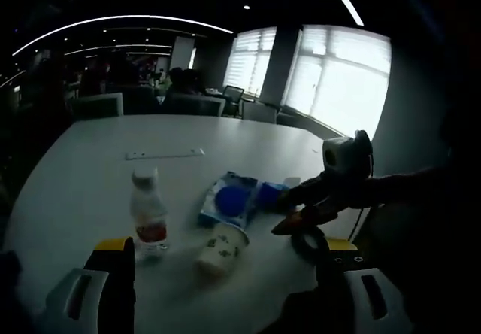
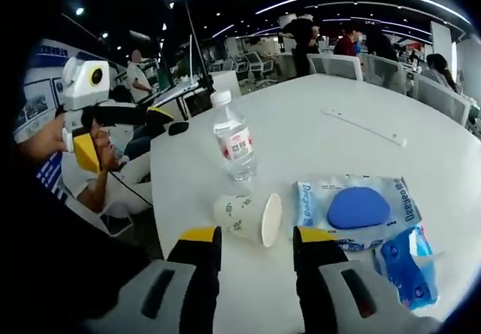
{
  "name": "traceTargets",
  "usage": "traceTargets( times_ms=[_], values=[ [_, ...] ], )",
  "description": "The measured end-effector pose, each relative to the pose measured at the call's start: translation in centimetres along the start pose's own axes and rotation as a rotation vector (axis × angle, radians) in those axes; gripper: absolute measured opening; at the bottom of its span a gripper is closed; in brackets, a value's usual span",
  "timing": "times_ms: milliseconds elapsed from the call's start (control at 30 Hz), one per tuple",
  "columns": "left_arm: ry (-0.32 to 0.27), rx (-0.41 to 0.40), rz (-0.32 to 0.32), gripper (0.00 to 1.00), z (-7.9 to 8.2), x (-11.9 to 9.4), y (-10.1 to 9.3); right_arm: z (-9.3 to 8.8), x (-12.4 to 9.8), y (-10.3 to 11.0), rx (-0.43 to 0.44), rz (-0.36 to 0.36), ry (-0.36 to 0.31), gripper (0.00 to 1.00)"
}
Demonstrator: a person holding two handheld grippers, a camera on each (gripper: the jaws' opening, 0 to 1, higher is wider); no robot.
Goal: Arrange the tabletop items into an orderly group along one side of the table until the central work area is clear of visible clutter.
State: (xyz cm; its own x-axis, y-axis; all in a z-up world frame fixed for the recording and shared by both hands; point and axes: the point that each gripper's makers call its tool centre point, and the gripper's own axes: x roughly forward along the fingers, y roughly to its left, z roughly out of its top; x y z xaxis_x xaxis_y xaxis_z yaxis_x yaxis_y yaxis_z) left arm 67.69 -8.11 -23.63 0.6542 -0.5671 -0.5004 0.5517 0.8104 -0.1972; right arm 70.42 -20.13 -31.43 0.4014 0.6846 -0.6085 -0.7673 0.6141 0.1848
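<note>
One paper cup [image 2: 249,218] just beyond jaws

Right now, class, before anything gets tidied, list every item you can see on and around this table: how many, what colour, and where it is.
Table: one, white, round, under all the items.
Bottle: one, clear with white cap and red label, upright, beyond the cup.
Paper cup: one, white with a faint print, lying on its side just ahead of the right gripper.
Tissue packs: two, blue and white, flat beside the cup.
Strip: one, white, long and flat, farther across the table.
Chairs: several, pale, at the far edge.
People: a few, in the background.
Left gripper: one, yellow-tipped, open, above the table's near edge.
Right gripper: one, yellow-tipped, open, facing the cup.
</note>
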Motion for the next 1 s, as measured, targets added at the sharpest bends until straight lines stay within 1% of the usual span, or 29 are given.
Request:
traceTargets(
  times_ms=[67, 133, 233, 300, 333, 367, 400, 433, 500, 567, 633, 800, 867, 1000],
  values=[
    [0.001, 0.005, -0.001, 1.00, -0.1, -0.1, 0.0, -0.4, 0.8, 0.0, -0.012, 0.008, 0.026, 0.33],
    [-0.002, 0.009, -0.005, 1.00, -0.1, -0.2, -0.1, -0.5, 1.7, -0.1, -0.020, 0.024, 0.033, 0.32],
    [0.007, 0.016, -0.013, 1.00, -0.4, -0.2, -0.3, -0.5, 2.4, -0.4, -0.046, 0.034, 0.043, 0.27],
    [0.018, 0.029, -0.014, 1.00, -0.6, -0.2, -0.4, -0.4, 2.9, -0.5, -0.034, 0.044, 0.050, 0.25],
    [0.020, 0.032, -0.016, 1.00, -0.7, -0.2, -0.4, -0.4, 3.2, 0.0, 0.040, 0.081, 0.048, 0.26],
    [0.019, 0.032, -0.016, 1.00, -0.8, -0.2, -0.3, -0.3, 3.4, 0.0, 0.068, 0.089, 0.041, 0.26],
    [0.008, 0.033, -0.015, 1.00, -0.6, -0.3, -0.3, -0.2, 3.6, -0.4, 0.074, 0.080, 0.036, 0.25],
    [0.003, 0.034, -0.013, 1.00, -0.5, -0.3, -0.3, -0.3, 3.9, -0.6, 0.068, 0.079, 0.044, 0.24],
    [-0.002, 0.029, -0.014, 1.00, -0.4, -0.3, -0.3, -0.6, 4.5, -0.5, 0.078, 0.091, 0.057, 0.23],
    [-0.002, 0.028, -0.013, 1.00, -0.4, -0.3, -0.3, -0.6, 4.8, -0.5, 0.069, 0.098, 0.070, 0.21],
    [0.001, 0.027, -0.012, 1.00, -0.5, -0.3, -0.2, -0.6, 5.0, -0.4, 0.069, 0.105, 0.082, 0.19],
    [0.004, 0.018, -0.013, 1.00, -0.8, -0.3, 0.1, -0.8, 5.0, 0.2, 0.078, 0.120, 0.092, 0.09],
    [0.006, 0.013, -0.012, 1.00, -0.9, -0.3, 0.2, -0.8, 4.9, 0.3, 0.083, 0.123, 0.090, 0.04],
    [0.007, 0.006, -0.009, 1.00, -0.9, -0.2, 0.2, -0.5, 4.7, 0.8, 0.078, 0.138, 0.078, 0.00]
  ],
)
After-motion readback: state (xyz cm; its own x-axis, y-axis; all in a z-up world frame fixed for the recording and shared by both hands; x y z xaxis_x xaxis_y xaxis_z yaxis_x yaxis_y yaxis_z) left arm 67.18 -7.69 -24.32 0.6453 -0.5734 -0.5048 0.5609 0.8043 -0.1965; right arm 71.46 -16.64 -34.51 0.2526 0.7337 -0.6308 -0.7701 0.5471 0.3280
